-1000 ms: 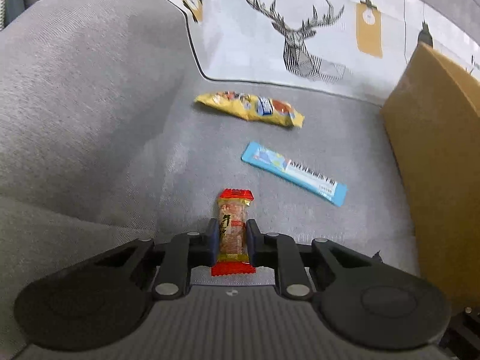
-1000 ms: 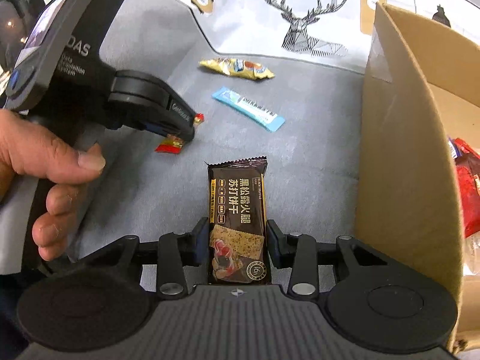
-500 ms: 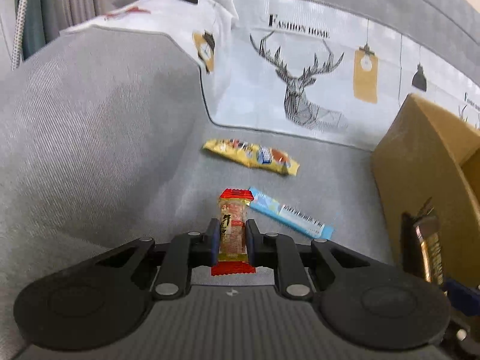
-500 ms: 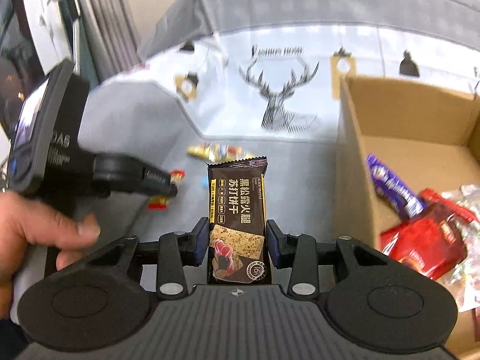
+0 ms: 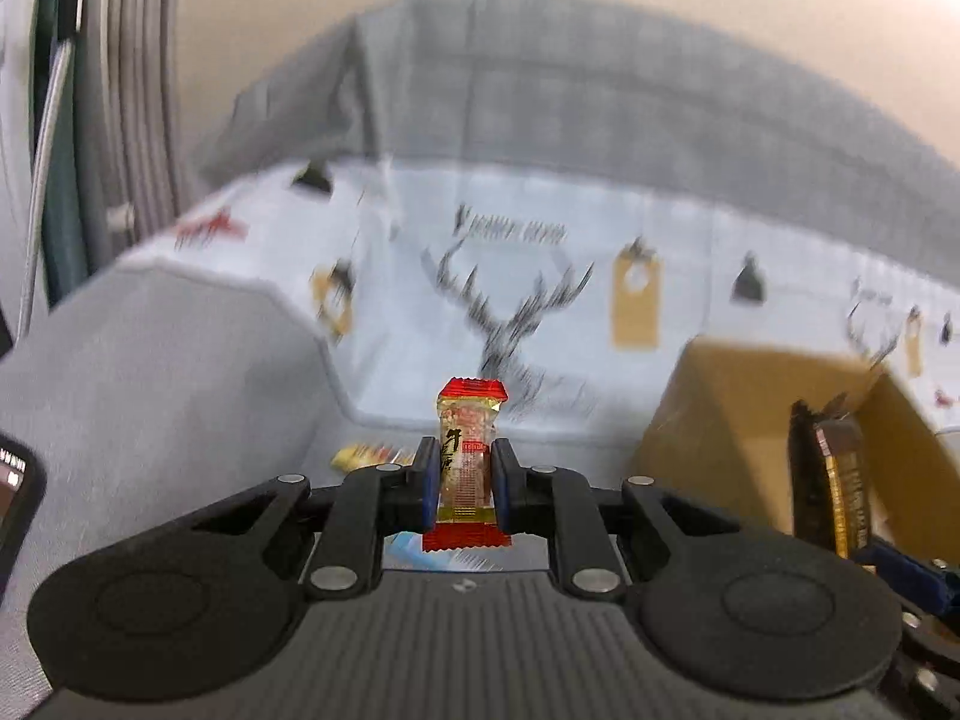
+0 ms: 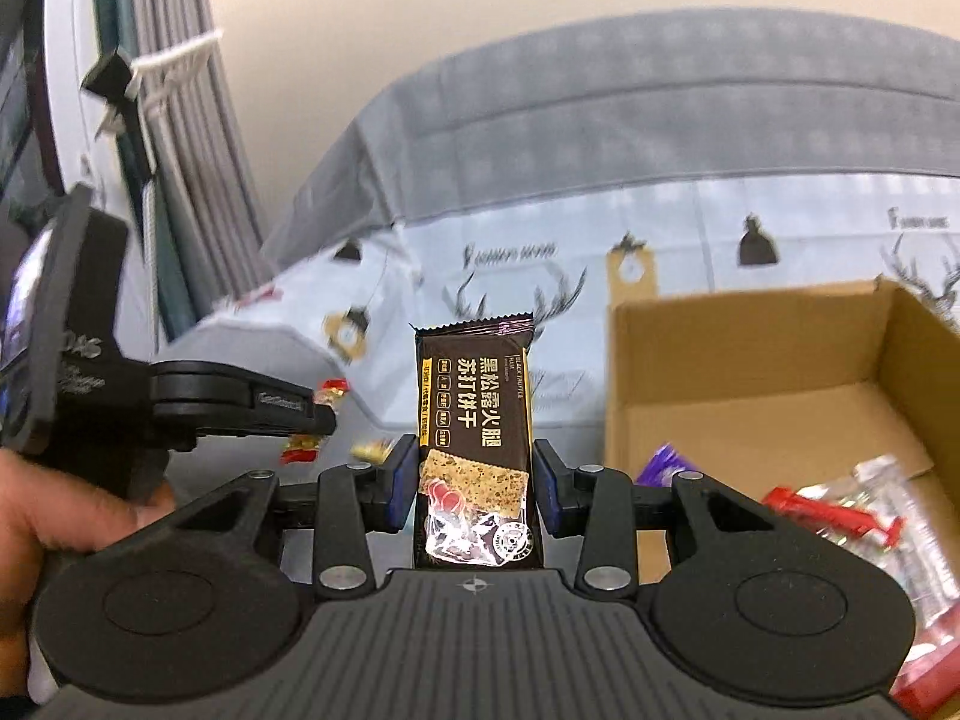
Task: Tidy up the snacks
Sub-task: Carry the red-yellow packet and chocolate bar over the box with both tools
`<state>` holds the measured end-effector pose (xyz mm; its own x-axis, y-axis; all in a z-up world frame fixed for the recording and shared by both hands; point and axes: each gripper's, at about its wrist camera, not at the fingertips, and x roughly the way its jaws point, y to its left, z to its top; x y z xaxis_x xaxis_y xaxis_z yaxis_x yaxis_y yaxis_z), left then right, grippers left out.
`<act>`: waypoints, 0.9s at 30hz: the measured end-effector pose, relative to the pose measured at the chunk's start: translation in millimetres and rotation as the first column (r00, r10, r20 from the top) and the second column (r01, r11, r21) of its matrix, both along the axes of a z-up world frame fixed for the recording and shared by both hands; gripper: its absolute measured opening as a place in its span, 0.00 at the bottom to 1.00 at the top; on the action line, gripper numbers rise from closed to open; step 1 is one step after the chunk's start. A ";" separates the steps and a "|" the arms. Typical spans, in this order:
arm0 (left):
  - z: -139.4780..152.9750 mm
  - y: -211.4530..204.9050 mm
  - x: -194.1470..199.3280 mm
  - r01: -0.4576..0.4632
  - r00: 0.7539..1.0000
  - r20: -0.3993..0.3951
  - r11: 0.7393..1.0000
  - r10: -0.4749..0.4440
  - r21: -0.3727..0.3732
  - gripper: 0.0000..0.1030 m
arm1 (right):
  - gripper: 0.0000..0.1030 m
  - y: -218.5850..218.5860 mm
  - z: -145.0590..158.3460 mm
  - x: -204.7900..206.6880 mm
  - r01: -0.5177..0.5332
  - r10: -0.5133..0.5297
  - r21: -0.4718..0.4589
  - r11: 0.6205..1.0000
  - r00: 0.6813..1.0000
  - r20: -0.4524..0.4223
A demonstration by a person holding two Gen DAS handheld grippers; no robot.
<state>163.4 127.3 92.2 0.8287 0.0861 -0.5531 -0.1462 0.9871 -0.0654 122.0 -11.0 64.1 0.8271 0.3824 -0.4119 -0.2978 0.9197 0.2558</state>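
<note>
My left gripper [image 5: 465,471] is shut on a small red-ended candy bar [image 5: 468,450] and holds it up in the air. It also shows in the right wrist view [image 6: 318,414] at the left. My right gripper [image 6: 474,480] is shut on a dark brown cracker packet [image 6: 474,414], also lifted; the packet shows edge-on in the left wrist view [image 5: 840,486]. A cardboard box [image 6: 738,360] stands at the right with a purple wrapper [image 6: 663,465] and red and clear packets [image 6: 840,510] inside. A yellow snack pack [image 5: 360,456] lies on the sofa seat below.
A grey sofa [image 5: 150,372] with a high armrest at the left. A white deer-print cloth [image 5: 540,312] covers its back. Grey curtains [image 6: 180,150] hang at the far left. A light blue packet [image 5: 414,552] peeks out under my left gripper.
Both grippers have risen and tilted up with their snacks. The sofa seat has dropped low in view and the box's open inside shows more.
</note>
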 end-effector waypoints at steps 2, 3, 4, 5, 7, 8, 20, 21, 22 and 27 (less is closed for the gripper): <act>7.0 -8.6 -4.0 0.015 0.999 0.050 1.000 -0.016 0.006 0.18 | 0.41 -8.9 3.5 -0.4 0.029 -0.029 -0.014 0.999 0.999 0.029; 10.1 -13.1 -6.0 0.024 0.997 0.074 1.000 -0.024 0.008 0.18 | 0.41 -13.5 4.9 -0.3 0.038 -0.038 -0.017 0.999 0.999 0.039; 12.5 -17.4 -5.8 0.028 0.996 0.090 1.000 -0.029 0.008 0.18 | 0.41 -20.0 6.6 0.1 0.053 -0.052 -0.015 0.998 0.997 0.049; 14.3 -21.3 -6.3 0.033 0.994 0.105 0.999 -0.033 0.003 0.18 | 0.41 -26.0 7.4 -0.1 0.067 -0.066 -0.015 0.998 0.996 0.056; 17.1 -26.9 -6.9 0.043 0.991 0.124 0.999 -0.042 -0.011 0.18 | 0.41 -38.1 9.7 0.3 0.095 -0.094 -0.009 0.995 0.993 0.067; 17.6 -29.6 -7.2 0.047 0.990 0.131 0.999 -0.045 -0.017 0.18 | 0.41 -43.9 10.7 0.7 0.109 -0.109 -0.007 0.994 0.992 0.071; 23.4 -70.8 -5.3 0.155 0.966 0.217 0.986 -0.138 -0.061 0.18 | 0.41 -104.3 18.4 4.0 0.267 -0.266 -0.003 0.964 0.959 0.094; 23.7 -75.0 -5.0 0.166 0.963 0.225 0.984 -0.148 -0.060 0.18 | 0.41 -109.3 17.9 3.9 0.284 -0.282 -0.006 0.959 0.955 0.091; 23.9 -79.8 -4.8 0.179 0.959 0.232 0.982 -0.161 -0.058 0.18 | 0.41 -113.7 17.2 4.4 0.299 -0.297 -0.008 0.954 0.951 0.087; 24.4 -102.5 -6.0 0.240 0.940 0.260 0.970 -0.221 -0.041 0.18 | 0.41 -136.0 12.0 6.3 0.372 -0.371 -0.013 0.928 0.927 0.053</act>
